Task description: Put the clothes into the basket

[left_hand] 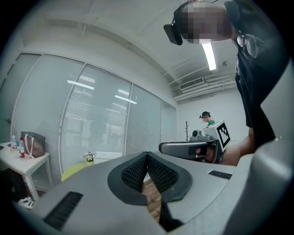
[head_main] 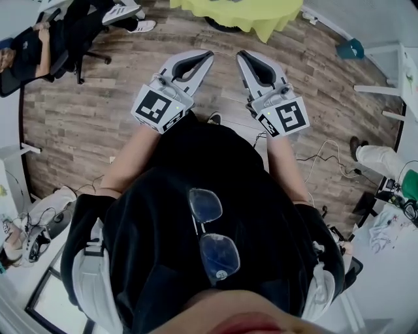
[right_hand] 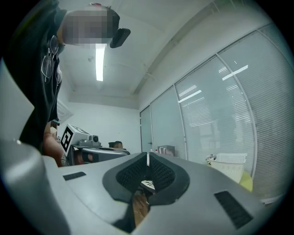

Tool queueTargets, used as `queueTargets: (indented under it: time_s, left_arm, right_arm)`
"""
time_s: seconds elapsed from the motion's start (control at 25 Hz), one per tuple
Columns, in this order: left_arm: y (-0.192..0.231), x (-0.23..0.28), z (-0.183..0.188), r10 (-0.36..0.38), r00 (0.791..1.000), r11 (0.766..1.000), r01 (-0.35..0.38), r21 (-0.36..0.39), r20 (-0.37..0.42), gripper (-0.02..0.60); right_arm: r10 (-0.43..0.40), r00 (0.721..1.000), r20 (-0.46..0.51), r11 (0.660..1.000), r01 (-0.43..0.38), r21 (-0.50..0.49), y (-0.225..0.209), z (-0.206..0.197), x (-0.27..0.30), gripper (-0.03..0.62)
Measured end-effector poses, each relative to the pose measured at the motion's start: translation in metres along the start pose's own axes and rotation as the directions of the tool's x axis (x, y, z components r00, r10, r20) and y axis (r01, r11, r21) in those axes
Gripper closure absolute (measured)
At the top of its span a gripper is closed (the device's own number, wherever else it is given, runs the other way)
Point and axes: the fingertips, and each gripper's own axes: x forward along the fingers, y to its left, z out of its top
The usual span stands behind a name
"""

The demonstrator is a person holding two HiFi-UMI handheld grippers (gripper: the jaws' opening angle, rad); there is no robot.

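I hold both grippers out level in front of my body, over a wooden floor. My left gripper point(head_main: 201, 57) point(left_hand: 147, 154) is shut, its ribbed pads meeting with nothing between them. My right gripper point(head_main: 245, 57) point(right_hand: 147, 156) is shut too, and empty. Each shows from the side in the other's view, the right gripper point(left_hand: 193, 148) and the left gripper point(right_hand: 92, 153). A white slatted basket point(right_hand: 232, 159) stands on a yellow-green covered table point(head_main: 255, 14) ahead of me. No loose clothes show in any view.
A person sits in a black chair point(head_main: 39, 45) at the far left, sneakers point(head_main: 124, 13) stretched out. Another person's leg point(head_main: 379, 160) and floor cables point(head_main: 326, 163) are at the right. A white side table point(left_hand: 27, 160) holds bottles and a bag.
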Motion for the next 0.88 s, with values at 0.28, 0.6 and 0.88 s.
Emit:
queueTargets:
  time_s: [0.28, 0.6, 0.88]
  left_arm:
    - [0.027, 0.017, -0.002, 0.032, 1.0, 1.0, -0.032, 0.002, -0.002, 0.58]
    - [0.09, 0.041, -0.005, -0.016, 1.0, 1.0, 0.016, 0.014, 0.0, 0.58]
    - [0.169, 0.059, -0.001, -0.07, 0.997, 0.997, 0.071, -0.011, 0.008, 0.58]
  right_arm:
    - [0.026, 1.0, -0.016, 1.0, -0.026, 0.007, -0.024, -0.006, 0.021, 0.562]
    - [0.036, 0.998, -0.052, 0.999, -0.036, 0.01, -0.051, -0.02, 0.087, 0.562]
    - [0.011, 0.996, -0.083, 1.0, -0.01, 0.006, -0.076, -0.024, 0.163, 0.562]
